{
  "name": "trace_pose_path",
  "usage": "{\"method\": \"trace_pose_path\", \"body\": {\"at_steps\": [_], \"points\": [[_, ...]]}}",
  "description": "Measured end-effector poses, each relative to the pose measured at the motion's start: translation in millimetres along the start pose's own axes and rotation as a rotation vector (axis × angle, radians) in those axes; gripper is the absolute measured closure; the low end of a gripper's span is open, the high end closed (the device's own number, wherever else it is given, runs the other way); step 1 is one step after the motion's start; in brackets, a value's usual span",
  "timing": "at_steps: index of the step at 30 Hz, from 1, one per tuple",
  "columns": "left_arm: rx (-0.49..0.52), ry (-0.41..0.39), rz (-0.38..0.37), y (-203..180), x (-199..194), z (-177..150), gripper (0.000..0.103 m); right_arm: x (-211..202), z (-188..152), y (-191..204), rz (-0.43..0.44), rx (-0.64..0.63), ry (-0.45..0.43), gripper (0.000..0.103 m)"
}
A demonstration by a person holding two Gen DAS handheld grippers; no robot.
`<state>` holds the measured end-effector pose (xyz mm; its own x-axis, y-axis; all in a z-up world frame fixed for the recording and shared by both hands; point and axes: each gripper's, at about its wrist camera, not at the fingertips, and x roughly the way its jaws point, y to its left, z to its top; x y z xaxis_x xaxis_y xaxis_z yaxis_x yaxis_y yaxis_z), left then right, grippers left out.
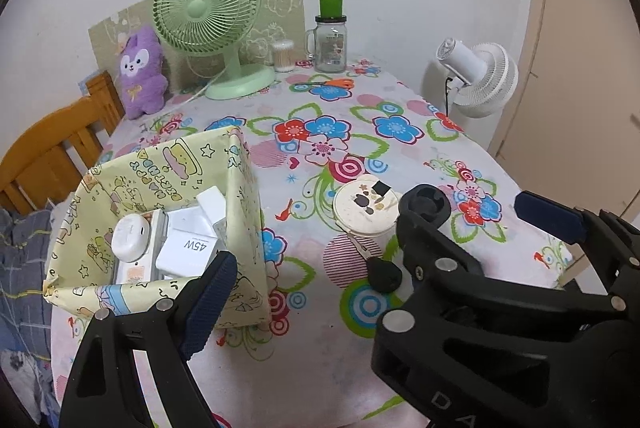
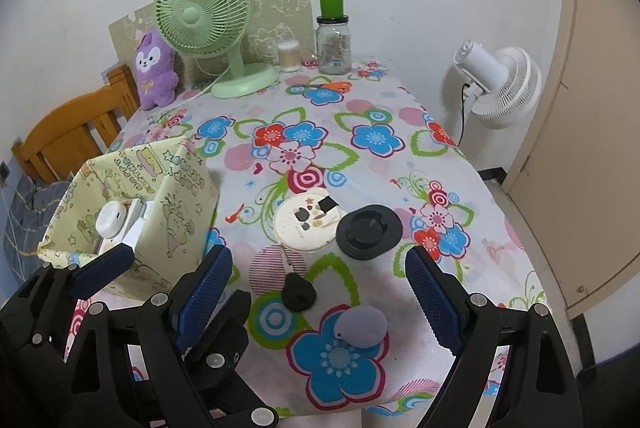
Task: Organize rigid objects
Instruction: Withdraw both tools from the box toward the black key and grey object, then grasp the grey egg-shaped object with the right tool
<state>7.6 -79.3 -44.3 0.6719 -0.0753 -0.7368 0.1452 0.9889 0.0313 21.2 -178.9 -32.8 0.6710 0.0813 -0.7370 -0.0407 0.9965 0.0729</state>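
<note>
- Your left gripper [image 2: 120,260] hangs with its jaws spread and nothing between them, one blue pad [image 1: 212,292] at the near wall of the yellow fabric bin [image 1: 244,212].
- Your right gripper [image 2: 320,292] is also spread wide and empty, hovering over the floral tablecloth [image 2: 380,100].
- Between the right gripper's pads lie the black car key [image 2: 298,292] and, nearer you, a grey-lilac pebble-shaped tag [image 2: 362,326].
- Just beyond the key sits a round cream lid [image 2: 308,224] with small dark bits on top; a black round cap [image 2: 368,230] sits just beside it on the right.
- The bin stands on the table's left side and holds a white 45W charger [image 1: 188,248], a white round case [image 1: 130,234] and other white blocks.
- At the back stand a green fan [image 1: 208,12], a purple plush [image 1: 142,72], a glass jar [image 1: 330,44], orange-handled scissors [image 1: 336,83].
</note>
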Motion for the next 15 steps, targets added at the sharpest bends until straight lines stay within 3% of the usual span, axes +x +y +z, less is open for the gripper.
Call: {"method": "trace_pose_path", "body": {"at_steps": [15], "points": [[0.011,0.064,-0.057,-20.6,22.5,-19.6,0.012,15.8,-22.0,-20.4,-0.006,-0.004,0.042,0.012]]}}
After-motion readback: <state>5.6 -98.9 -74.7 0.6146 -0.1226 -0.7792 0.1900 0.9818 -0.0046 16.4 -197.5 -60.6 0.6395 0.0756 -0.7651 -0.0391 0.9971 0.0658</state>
